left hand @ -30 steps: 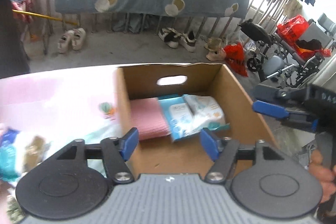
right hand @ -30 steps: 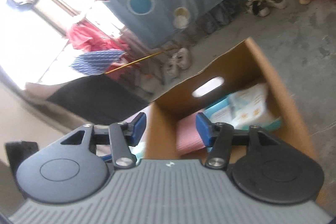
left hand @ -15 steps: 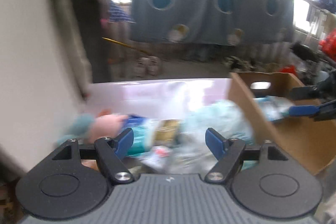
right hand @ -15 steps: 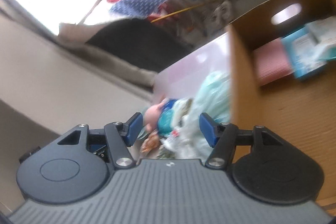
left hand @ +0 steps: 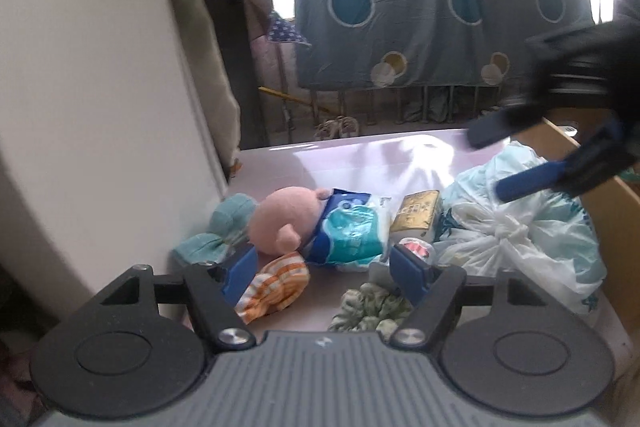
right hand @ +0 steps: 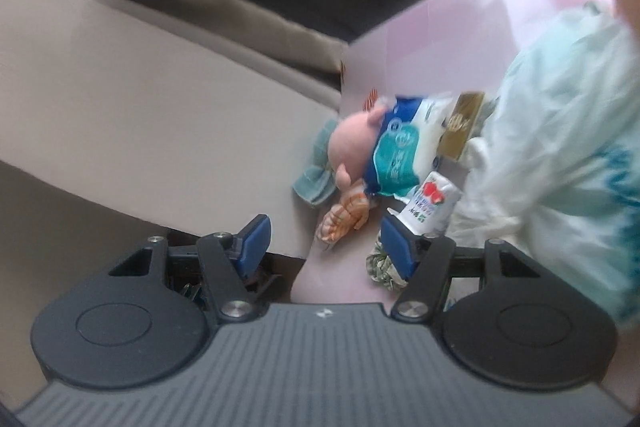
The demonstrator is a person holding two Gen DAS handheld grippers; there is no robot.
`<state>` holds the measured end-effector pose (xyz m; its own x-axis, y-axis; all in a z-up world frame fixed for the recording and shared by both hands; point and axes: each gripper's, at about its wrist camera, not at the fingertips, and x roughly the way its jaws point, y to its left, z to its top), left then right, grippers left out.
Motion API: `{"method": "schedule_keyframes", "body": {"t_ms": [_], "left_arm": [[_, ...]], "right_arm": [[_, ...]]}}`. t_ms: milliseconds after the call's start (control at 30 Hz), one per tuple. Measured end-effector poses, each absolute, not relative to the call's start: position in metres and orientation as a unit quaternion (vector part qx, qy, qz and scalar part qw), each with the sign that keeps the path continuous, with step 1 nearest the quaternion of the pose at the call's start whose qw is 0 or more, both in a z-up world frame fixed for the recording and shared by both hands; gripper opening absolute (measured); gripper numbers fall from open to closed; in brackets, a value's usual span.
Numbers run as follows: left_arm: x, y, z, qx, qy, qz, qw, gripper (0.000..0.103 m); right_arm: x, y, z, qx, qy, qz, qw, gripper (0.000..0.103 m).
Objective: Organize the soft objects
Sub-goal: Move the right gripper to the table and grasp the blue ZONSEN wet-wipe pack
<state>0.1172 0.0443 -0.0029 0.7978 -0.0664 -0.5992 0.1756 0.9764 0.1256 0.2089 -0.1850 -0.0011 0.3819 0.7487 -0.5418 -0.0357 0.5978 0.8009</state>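
Observation:
A pile of soft things lies on the pink table [left hand: 360,159]: a pink plush toy [left hand: 280,223] [right hand: 352,139], a blue and teal tissue pack [left hand: 348,231] [right hand: 396,155], an orange striped cloth [left hand: 276,285] [right hand: 344,215], a teal cloth bow [left hand: 216,231] and a green-white scrunchie [left hand: 368,311] [right hand: 380,267]. My left gripper [left hand: 324,267] hovers just before the striped cloth; its jaws are closing a little and grip nothing. My right gripper [right hand: 325,245] [left hand: 516,159] hangs open above the white plastic bag [left hand: 520,231], holding nothing.
A gold box [left hand: 416,215] and a small carton with red fruit [right hand: 432,205] lie among the soft things. The cardboard box [left hand: 612,211] stands at the table's right end. A pale wall panel [left hand: 88,107] closes the left side. A blue spotted blanket [left hand: 420,27] hangs behind.
Both grippers swung left, away from the cardboard box with its packs, and now face the pile on the pink table. The right gripper's jaws stand a little wider.

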Motion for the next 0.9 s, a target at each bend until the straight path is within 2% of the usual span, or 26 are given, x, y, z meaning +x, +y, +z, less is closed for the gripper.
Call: {"method": "schedule_keyframes", "body": {"t_ms": [100, 333, 467, 667, 900], "left_arm": [[0.136, 0.044, -0.021, 0.068, 0.319, -0.084, 0.942, 0.069], [0.203, 0.044, -0.054, 0.030, 0.370, -0.116, 0.921, 0.068], [0.237, 0.037, -0.072, 0.051, 0.398, -0.122, 0.908, 0.077], [0.275, 0.030, -0.095, 0.079, 0.443, -0.110, 0.886, 0.079], [0.297, 0.033, -0.103, 0.039, 0.484, -0.107, 0.868, 0.083]], "right_arm": [[0.239, -0.160, -0.019, 0.352, 0.517, 0.242, 0.742, 0.061], [0.313, -0.122, -0.068, 0.314, 0.571, 0.174, 0.738, 0.061], [0.336, -0.113, -0.089, 0.296, 0.597, 0.137, 0.733, 0.061], [0.354, -0.104, -0.104, 0.288, 0.619, 0.128, 0.719, 0.063], [0.357, -0.113, -0.104, 0.311, 0.631, 0.121, 0.701, 0.065]]}}
